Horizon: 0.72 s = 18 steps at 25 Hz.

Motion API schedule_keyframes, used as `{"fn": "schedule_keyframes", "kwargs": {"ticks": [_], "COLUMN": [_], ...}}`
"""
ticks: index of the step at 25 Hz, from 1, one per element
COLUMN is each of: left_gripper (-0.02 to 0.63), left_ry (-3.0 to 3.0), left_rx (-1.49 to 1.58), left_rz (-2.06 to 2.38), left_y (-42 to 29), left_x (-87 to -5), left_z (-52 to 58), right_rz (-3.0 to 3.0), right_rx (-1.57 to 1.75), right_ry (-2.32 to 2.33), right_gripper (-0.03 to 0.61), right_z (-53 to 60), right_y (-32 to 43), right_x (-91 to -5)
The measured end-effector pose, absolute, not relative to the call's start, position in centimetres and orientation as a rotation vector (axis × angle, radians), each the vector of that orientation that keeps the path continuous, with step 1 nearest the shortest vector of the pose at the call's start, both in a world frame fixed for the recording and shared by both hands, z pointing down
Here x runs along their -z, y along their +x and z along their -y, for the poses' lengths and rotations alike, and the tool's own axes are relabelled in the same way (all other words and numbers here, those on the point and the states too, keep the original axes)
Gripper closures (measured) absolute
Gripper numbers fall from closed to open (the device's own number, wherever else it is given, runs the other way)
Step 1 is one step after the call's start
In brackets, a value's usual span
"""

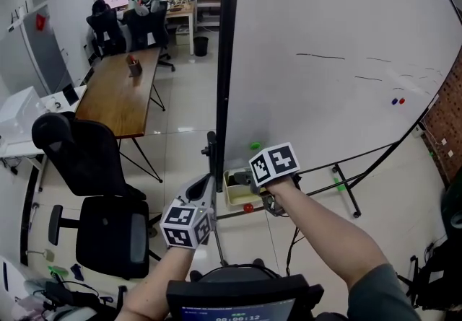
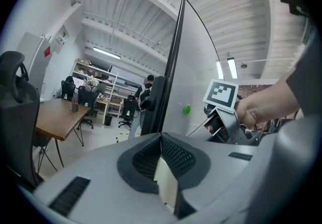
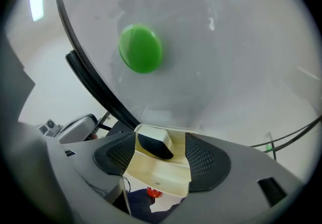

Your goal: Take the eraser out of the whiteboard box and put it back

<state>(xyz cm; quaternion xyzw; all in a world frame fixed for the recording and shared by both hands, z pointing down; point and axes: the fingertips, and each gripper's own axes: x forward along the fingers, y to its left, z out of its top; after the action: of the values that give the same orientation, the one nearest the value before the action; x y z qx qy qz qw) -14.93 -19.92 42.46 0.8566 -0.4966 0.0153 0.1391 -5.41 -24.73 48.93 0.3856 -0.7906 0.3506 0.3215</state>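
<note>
**Eraser in box, right jaws wide above it**

Observed the eraser [image 3: 154, 146], dark face up, lying inside the cream whiteboard box [image 3: 160, 176], at the end nearest the whiteboard [image 3: 241, 42]. Found the right hand-held gripper [image 3: 160, 143] angled down over the box, jaws spread wide, gripping nothing. Sighted the eraser through the gap between the two pads and below them, nearer the pad on the picture's left, touching neither. Noted the box sitting at the bottom edge of the board, just beside the black frame post [image 1: 229, 60]. Logged a green round magnet [image 3: 141, 48] stuck on the board above the box. Logged also a small red round object [image 3: 153, 192] showing below the box's near wall.

Checked the head view: right hand-held gripper directly over the box, covering much of it.

Found the left hand-held gripper [image 2: 161, 140] with jaw tips meeting. Noted a pale cream strip in the narrow wedge behind the tips; could not tell what. Placed this gripper, from the head view, just left of the box and close beside the post, apart from the eraser. Saw from the left gripper view the person's right hand [image 2: 259, 109] wrapped round the other gripper, near the board's face.
</note>
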Motion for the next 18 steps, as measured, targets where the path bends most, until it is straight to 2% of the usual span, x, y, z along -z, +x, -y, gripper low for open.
{"fn": "schedule_keyframes", "kwargs": {"ticks": [3,5,8,10,11,13,16,18], "left_gripper": [0.584,0.584,0.586,0.588,0.588,0.586,0.588,0.589], "left_ry": [2.47,2.465,2.472,2.495,2.508,2.535,2.568,2.573], "left_rx": [-0.029,-0.012,0.025,0.057,0.069,0.092,0.133,0.167], "left_rz": [1.461,1.48,1.472,1.439,1.431,1.428,1.424,1.403], "left_y": [-15.8,-16.3,-16.6,-16.5,-16.4,-16.4,-16.3,-16.1], "left_x": [-41.9,-41.3,-40.2,-39.0,-38.3,-36.8,-34.5,-33.3], "left_z": [19.9,19.9,19.5,19.1,18.9,18.4,17.9,17.5], "right_rz": [2.243,2.384,2.591,2.707,2.754,2.825,2.893,2.92], "right_rx": [-0.916,-0.94,-0.847,-0.67,-0.58,-0.42,-0.247,-0.192], "right_ry": [1.01,1.026,1.088,1.127,1.132,1.138,1.205,1.262], "right_gripper": [0.251,0.277,0.365,0.483,0.508,0.508,0.564,0.568], "right_z": [24.4,24.0,23.2,22.4,21.8,20.6,19.5,19.2], "right_y": [-5.3,-5.0,-3.9,-3.3,-3.1,-3.0,-2.4,-1.8], "right_x": [-45.9,-43.6,-39.8,-37.1,-35.8,-33.5,-30.4,-29.4]}}
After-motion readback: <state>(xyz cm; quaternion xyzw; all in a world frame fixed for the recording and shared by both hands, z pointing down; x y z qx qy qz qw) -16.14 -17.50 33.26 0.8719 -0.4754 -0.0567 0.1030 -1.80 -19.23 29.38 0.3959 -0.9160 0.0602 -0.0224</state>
